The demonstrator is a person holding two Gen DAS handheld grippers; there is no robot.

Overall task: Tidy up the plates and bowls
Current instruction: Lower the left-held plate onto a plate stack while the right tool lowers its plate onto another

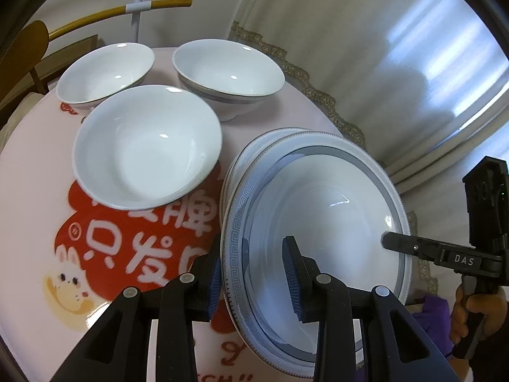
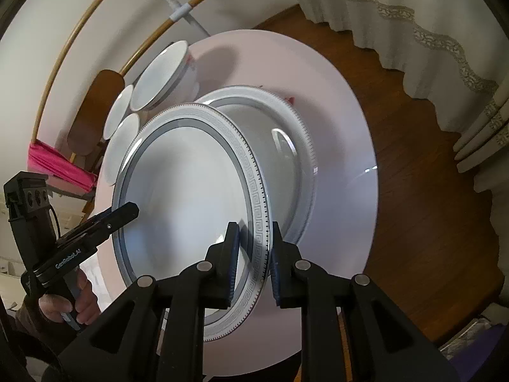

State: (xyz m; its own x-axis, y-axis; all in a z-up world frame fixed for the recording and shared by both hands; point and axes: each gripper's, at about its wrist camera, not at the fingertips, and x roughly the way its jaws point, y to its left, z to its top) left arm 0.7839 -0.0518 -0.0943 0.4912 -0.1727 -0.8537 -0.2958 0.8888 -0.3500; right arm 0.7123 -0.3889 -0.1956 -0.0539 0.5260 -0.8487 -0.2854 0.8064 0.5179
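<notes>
A white plate with a grey patterned rim (image 1: 324,222) (image 2: 191,210) is held tilted above a second matching plate (image 2: 286,146) on the round table (image 2: 343,191). My left gripper (image 1: 254,273) straddles the plate's near rim, jaws a little apart from it. My right gripper (image 2: 253,261) is shut on the opposite rim; it shows in the left wrist view (image 1: 410,245). The left gripper shows in the right wrist view (image 2: 121,213). Three white bowls (image 1: 146,146) (image 1: 105,71) (image 1: 227,70) stand behind, also seen in the right wrist view (image 2: 162,76).
The tablecloth has a red printed design (image 1: 133,242). A wooden chair (image 2: 95,114) with pink cloth (image 2: 60,165) stands beyond the table. Lace curtains (image 2: 413,28) hang over the wood floor (image 2: 429,210). A yellow hoop (image 1: 111,12) leans at the back.
</notes>
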